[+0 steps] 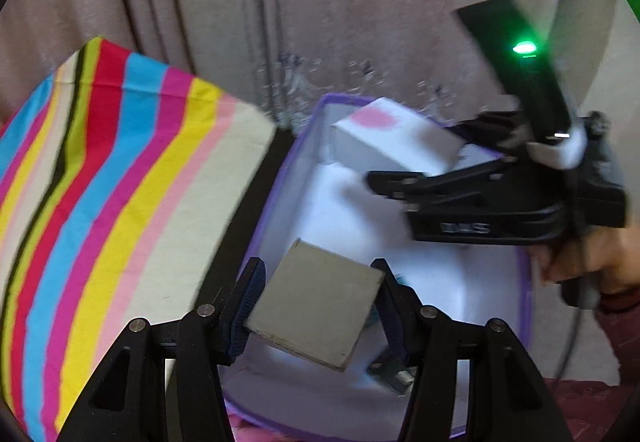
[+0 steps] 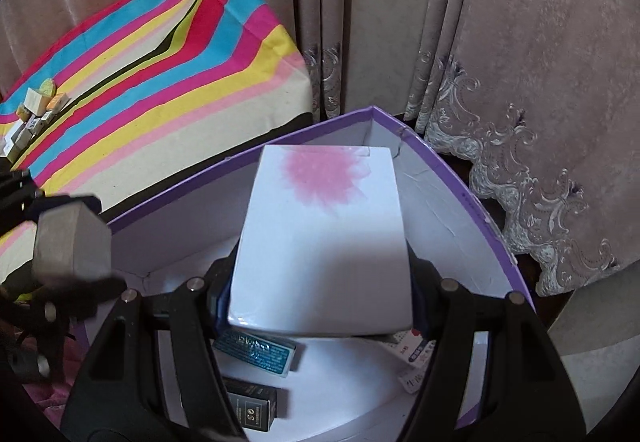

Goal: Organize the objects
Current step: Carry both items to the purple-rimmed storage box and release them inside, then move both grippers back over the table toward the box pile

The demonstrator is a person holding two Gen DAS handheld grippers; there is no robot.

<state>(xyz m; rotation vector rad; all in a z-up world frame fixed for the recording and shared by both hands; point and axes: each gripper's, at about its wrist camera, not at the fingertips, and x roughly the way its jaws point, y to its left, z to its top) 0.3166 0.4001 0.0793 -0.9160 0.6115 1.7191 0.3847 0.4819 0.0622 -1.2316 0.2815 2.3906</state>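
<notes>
One purple-rimmed storage box, white inside; both claws above it.

Two boxes in claws:
- Left gripper: grey cardboard box between pads, tilted, over box's near end; left pad looks to touch, right pad unclear, so grip cannot be told.
- Right gripper: clenched on white box with pink bloom print, over box's far end.

Right wrist view only:
- Three small cartons on box floor: one teal, one black, one white.
- Cluster of small items on striped cloth, left of box.

Left wrist view only: person's hand on right gripper's handle.
</notes>
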